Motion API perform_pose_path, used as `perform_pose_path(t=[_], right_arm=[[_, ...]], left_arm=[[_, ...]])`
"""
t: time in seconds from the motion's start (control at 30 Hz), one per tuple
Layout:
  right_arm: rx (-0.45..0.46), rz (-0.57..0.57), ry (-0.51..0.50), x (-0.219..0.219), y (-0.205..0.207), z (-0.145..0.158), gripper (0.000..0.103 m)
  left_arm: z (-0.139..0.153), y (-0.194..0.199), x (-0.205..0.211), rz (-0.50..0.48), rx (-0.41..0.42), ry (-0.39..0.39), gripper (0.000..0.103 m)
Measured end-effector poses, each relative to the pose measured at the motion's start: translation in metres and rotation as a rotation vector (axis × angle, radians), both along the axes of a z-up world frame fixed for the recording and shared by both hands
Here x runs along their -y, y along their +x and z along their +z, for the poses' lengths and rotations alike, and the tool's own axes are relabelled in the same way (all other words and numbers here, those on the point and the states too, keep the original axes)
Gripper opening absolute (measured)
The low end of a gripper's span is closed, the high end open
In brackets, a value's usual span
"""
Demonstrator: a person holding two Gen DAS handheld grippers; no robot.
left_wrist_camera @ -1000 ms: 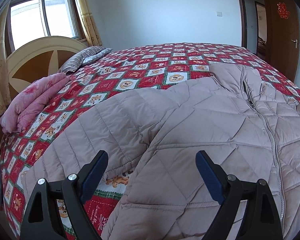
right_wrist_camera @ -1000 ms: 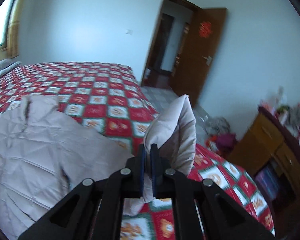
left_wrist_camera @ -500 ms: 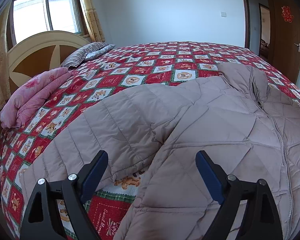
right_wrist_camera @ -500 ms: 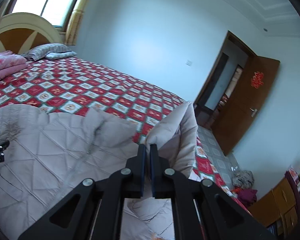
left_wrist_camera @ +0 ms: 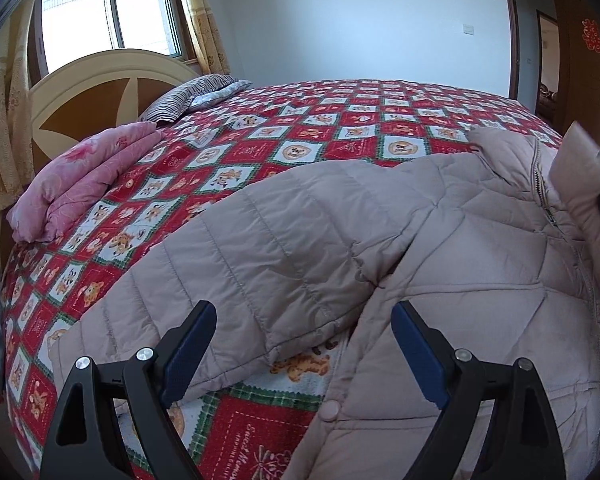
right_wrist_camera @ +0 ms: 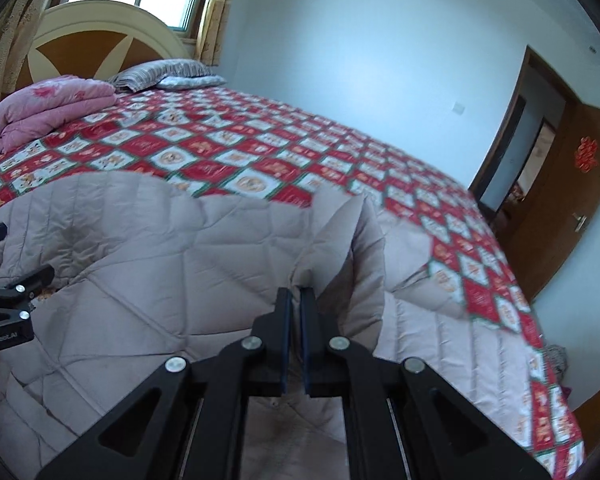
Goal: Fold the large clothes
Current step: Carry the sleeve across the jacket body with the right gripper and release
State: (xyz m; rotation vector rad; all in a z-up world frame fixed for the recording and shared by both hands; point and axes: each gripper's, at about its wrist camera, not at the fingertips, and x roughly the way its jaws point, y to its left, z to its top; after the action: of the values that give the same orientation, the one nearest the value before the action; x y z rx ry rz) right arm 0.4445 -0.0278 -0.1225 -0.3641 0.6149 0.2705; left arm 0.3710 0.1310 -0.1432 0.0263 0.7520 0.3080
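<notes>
Jacket: quilted beige jacket lay face up on the bed, zipper centre-right of the left wrist view, filling lower half of both frames.
Progress: early, as I judged it; body flat, one sleeve spread toward lower left, not yet folded in.
In hand: other sleeve end stood lifted over the jacket body, centre of the right wrist view; fold not yet laid down.
Left to do: lay that sleeve flat, fold the spread sleeve, fold the body.
Right gripper: fingers clamped tight on the sleeve end, fabric bunched above them, pointed down across the jacket; frame blurred.
Left gripper: fingers wide apart, holding nothing, angled down above the sleeve edge at bottom centre.
Bed extras: pink folded quilt upper left, striped pillow by the headboard, well apart from the jacket.
</notes>
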Motion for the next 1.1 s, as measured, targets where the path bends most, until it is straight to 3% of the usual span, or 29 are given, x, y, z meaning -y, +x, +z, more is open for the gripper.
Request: perform_pose_path(t=[0.17, 0.2, 0.23, 0.3, 0.33, 0.47, 0.53, 0.67, 0.8, 0.87, 0.9, 0.93, 0.97, 1.0, 1.1], right_arm=[[-0.118, 0.038, 0.045, -0.008, 0.005, -0.032, 0.009], [-0.125, 0.047, 0.060, -0.006, 0.003, -0.031, 0.018], [-0.129, 0.061, 0.086, -0.002, -0.002, -0.026, 0.042], [-0.115, 0.081, 0.146, 0.011, -0.014, -0.012, 0.075], [-0.088, 0.082, 0.176, 0.021, -0.022, -0.002, 0.079], [-0.032, 0.013, 0.219, 0.068, -0.037, 0.021, 0.081], [-0.022, -0.058, 0.231, 0.094, -0.036, 0.023, 0.087], [-0.044, -0.201, 0.236, 0.143, -0.035, 0.007, 0.087], [-0.072, -0.260, 0.238, 0.171, -0.039, -0.013, 0.087], [-0.082, -0.277, 0.243, 0.179, -0.042, -0.025, 0.087], [-0.089, -0.285, 0.246, 0.183, -0.043, -0.032, 0.087], [-0.096, -0.293, 0.249, 0.185, -0.043, -0.039, 0.088], [-0.102, -0.296, 0.253, 0.189, -0.044, -0.045, 0.089], [-0.106, -0.295, 0.259, 0.191, -0.047, -0.051, 0.090], [-0.106, -0.284, 0.264, 0.191, -0.051, -0.055, 0.094]], left_arm=[[-0.001, 0.005, 0.003, 0.006, -0.024, 0.020, 0.090], [0.001, 0.006, 0.005, 0.005, -0.025, 0.028, 0.090], [0.005, 0.007, 0.007, 0.003, -0.022, 0.039, 0.090], [0.014, 0.009, 0.010, -0.004, -0.008, 0.052, 0.090], [0.021, 0.010, 0.014, -0.012, 0.002, 0.053, 0.090], [0.039, 0.018, 0.040, -0.076, 0.019, 0.019, 0.090], [0.041, 0.025, 0.060, -0.126, 0.010, -0.008, 0.090], [0.036, 0.041, 0.105, -0.200, -0.001, -0.004, 0.090], [0.019, 0.070, 0.130, -0.242, -0.063, -0.073, 0.090], [0.012, 0.082, 0.141, -0.246, -0.081, -0.069, 0.089], [0.008, 0.085, 0.147, -0.257, -0.084, -0.068, 0.074], [0.004, 0.087, 0.152, -0.280, -0.095, -0.069, 0.040], [0.000, 0.087, 0.157, -0.296, -0.111, -0.069, 0.021], [-0.003, 0.086, 0.159, -0.305, -0.125, -0.067, 0.010], [0.000, 0.075, 0.159, -0.292, -0.076, 0.005, 0.008]])
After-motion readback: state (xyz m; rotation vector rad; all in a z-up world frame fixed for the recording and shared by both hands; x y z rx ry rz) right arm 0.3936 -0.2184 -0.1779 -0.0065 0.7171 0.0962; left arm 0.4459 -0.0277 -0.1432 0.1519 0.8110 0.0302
